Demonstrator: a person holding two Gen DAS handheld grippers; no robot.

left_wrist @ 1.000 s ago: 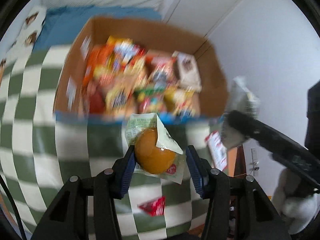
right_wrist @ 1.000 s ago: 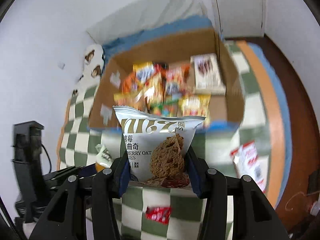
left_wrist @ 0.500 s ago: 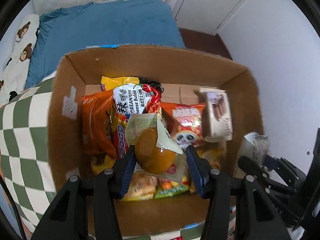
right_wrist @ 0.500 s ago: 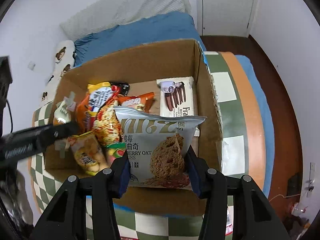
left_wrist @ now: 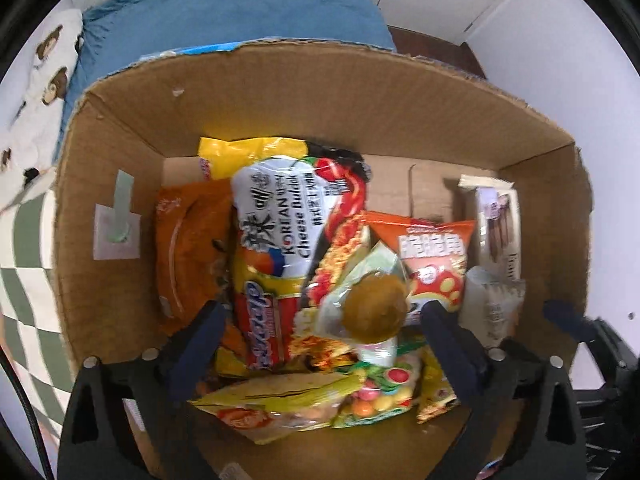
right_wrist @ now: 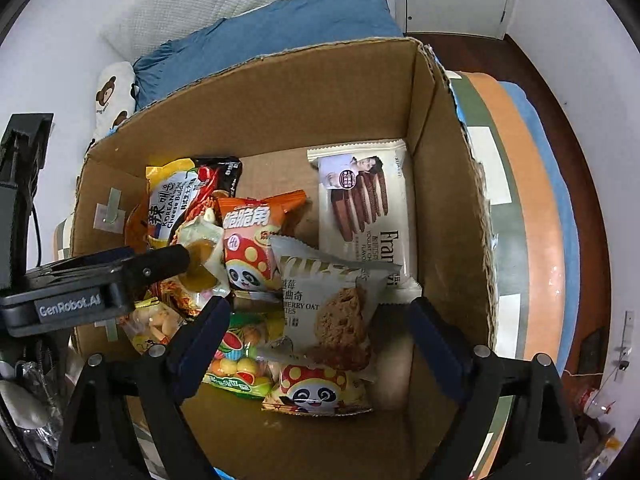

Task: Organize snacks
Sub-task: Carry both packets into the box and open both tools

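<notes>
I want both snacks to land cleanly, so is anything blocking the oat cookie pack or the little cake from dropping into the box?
Nothing visible blocks either. The cardboard box is open-topped; the oat cookie pack and the cake pack are already inside it, lying on or over other snacks, between open jaws.

The cardboard box (right_wrist: 448, 184) stands open-topped and holds the snacks. A white chocolate-biscuit pack (right_wrist: 366, 208) lies flat at the far right corner. The grey oat cookie packet (right_wrist: 332, 304) lies tilted near the right wall, overlapping a panda-print bag (right_wrist: 316, 394). The clear-wrapped orange bun (left_wrist: 374, 312) rests on the central pile, against the Korean cheese noodle pack (left_wrist: 288, 220). A fruit-candy bag (right_wrist: 236, 356) lies near the front wall.
</notes>
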